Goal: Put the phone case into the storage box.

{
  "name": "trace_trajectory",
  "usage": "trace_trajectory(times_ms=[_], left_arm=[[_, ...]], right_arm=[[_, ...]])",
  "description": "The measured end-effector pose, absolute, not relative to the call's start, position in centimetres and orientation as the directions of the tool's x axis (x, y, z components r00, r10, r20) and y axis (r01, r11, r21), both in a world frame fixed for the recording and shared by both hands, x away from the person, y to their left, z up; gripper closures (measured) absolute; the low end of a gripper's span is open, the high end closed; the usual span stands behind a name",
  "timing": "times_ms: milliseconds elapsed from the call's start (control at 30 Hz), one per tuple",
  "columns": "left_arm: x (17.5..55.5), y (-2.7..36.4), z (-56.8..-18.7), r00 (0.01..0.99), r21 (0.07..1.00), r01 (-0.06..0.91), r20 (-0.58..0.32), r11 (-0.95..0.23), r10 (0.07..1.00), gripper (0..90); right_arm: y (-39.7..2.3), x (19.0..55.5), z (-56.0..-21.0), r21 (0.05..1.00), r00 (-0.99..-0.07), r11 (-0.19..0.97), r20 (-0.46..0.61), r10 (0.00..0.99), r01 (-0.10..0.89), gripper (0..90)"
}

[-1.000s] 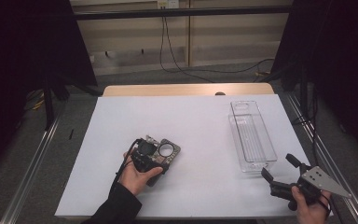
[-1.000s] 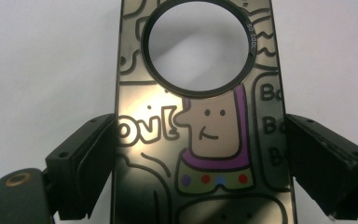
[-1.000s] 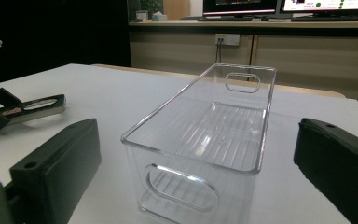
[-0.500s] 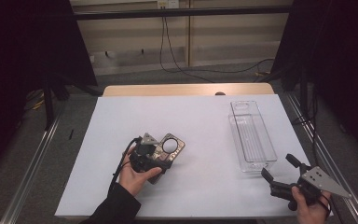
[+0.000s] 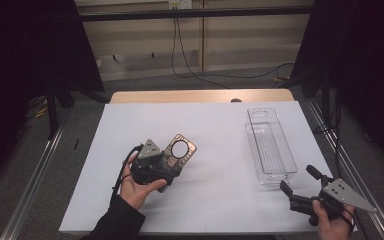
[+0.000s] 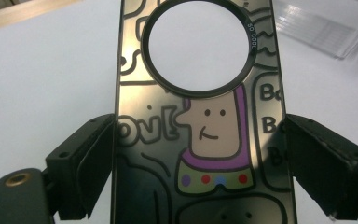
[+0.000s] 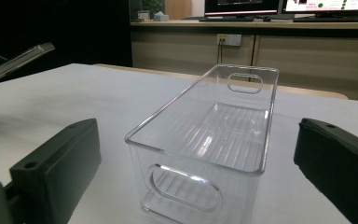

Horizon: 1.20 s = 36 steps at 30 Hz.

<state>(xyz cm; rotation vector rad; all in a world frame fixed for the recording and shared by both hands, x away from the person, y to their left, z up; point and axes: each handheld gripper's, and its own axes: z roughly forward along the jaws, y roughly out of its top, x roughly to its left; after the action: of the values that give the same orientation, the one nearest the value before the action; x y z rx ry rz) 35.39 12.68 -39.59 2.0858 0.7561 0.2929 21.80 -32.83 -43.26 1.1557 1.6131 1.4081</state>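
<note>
A flat phone case (image 6: 200, 140), printed with a cartoon figure and pierced by a large round camera opening, is clamped by its two long edges between the jaws of the left gripper (image 5: 155, 167). In the high view the case (image 5: 180, 151) is seen raised off the white table (image 5: 220, 130), left of centre, its round opening pointing away from the person. The left hand (image 5: 137, 187) is wrapped around the gripper body from below.

The right gripper (image 5: 300, 181) is held at the table's near right corner by the right hand (image 5: 332, 222), its jaws spread wide with nothing between them. A clear plastic bin (image 7: 214, 135) with oval handle cut-outs is framed between those jaws; it stands on the table just beyond them, empty, lengthwise along the right side (image 5: 270, 145).
</note>
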Motion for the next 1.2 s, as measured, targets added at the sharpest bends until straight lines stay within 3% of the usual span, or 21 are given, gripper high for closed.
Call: trace_trajectory(times_ms=[633, 1200], left_arm=[[34.1, 13.5, -39.7, 0.843, 0.884, 0.32, -0.102, -0.339, 0.528, 12.3], [33.2, 13.0, -40.4, 0.889, 0.914, 0.261, -0.103, -0.31, 0.446, 12.3]], right_arm=[[-32.3, 21.7, -43.1, 0.985, -0.391, 0.012, 0.057, 0.919, 0.173, 0.0], [-30.3, 22.4, -42.9, 0.988, -0.542, 0.035, 0.051, 0.839, 0.148, 0.0]])
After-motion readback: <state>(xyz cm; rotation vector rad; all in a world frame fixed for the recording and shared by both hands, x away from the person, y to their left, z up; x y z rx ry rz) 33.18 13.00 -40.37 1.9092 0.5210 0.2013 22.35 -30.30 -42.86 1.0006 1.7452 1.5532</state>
